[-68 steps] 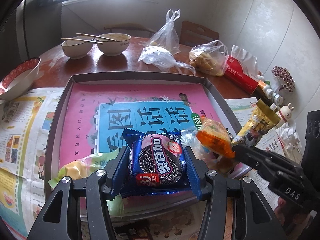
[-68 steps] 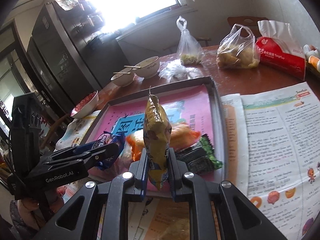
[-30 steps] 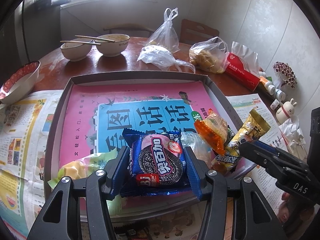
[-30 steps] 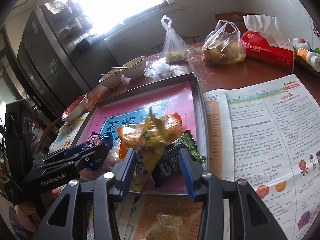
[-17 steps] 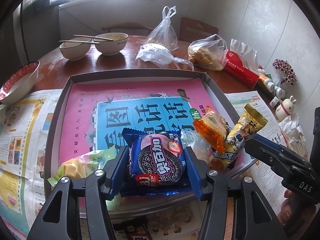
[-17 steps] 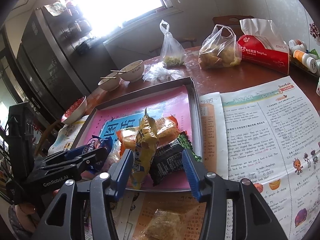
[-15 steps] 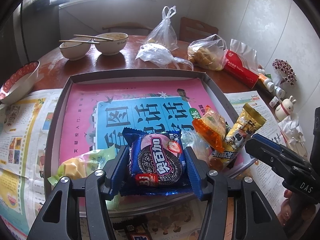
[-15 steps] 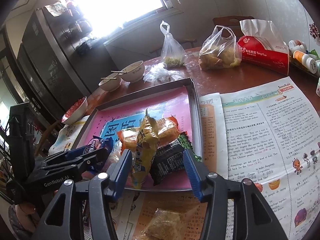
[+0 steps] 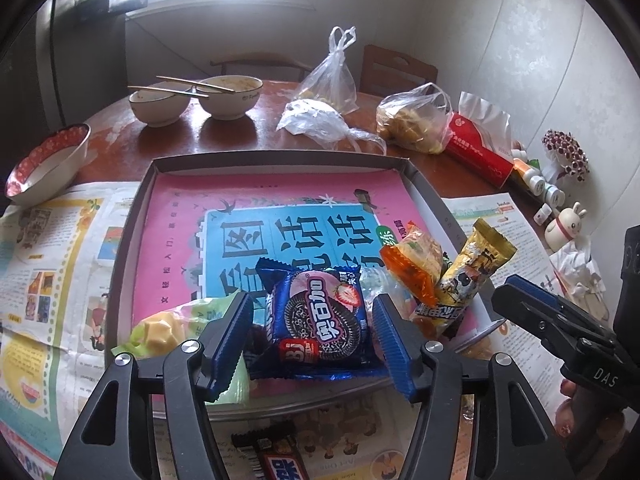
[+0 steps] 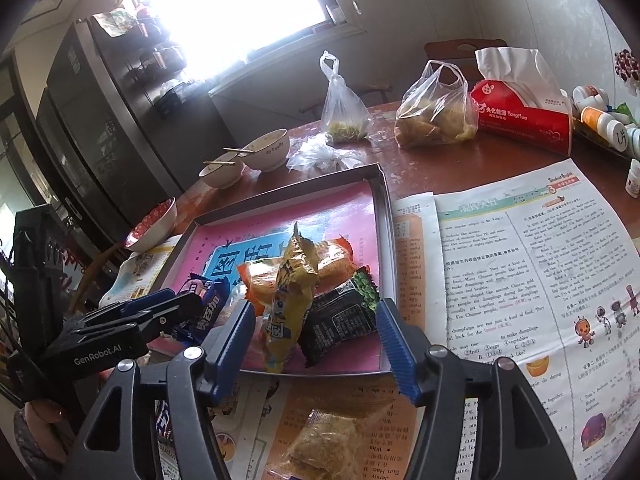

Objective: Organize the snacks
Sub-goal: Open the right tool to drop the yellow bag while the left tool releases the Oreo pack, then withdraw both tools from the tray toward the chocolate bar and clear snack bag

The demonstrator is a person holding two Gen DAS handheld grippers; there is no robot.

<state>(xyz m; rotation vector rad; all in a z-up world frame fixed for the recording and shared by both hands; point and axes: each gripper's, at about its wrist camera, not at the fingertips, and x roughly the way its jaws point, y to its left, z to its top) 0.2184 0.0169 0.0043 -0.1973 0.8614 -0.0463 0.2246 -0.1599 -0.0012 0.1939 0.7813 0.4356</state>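
1. left gripper (image 9: 314, 330) sits at the 6 o'clock edge of the grey tray (image 9: 132, 216), pads spread. they've just been opening, and the blue cookie pack (image 9: 320, 316) lies flat between them with a gap on each side, so nothing is pinched.
2. right gripper (image 10: 316, 334) is the same deal: jaws have just been widening and now stand apart. the yellow snack pouch (image 10: 290, 300) is between them, leaning on the pile, no pad touching it.
3. in the right wrist view that pouch rests against an orange packet (image 10: 260, 284) at its 10 o'clock and a black-and-green packet (image 10: 340, 320) at its 3 o'clock, all bunched in the tray's near right corner.
4. a pale green candy bag (image 9: 176, 324) lies in the tray at 9 o'clock from the cookie pack, partly behind the left pad.
5. outside the tray at 6 o'clock, on the newspaper (image 10: 520, 280), there's a tan snack packet (image 10: 328, 444) and a dark wrapped bar (image 9: 276, 460).
6. at 12 o'clock on the wooden table (image 9: 240, 136): two bowls with chopsticks (image 9: 196, 96), plastic bags, a red tissue pack (image 10: 524, 116).
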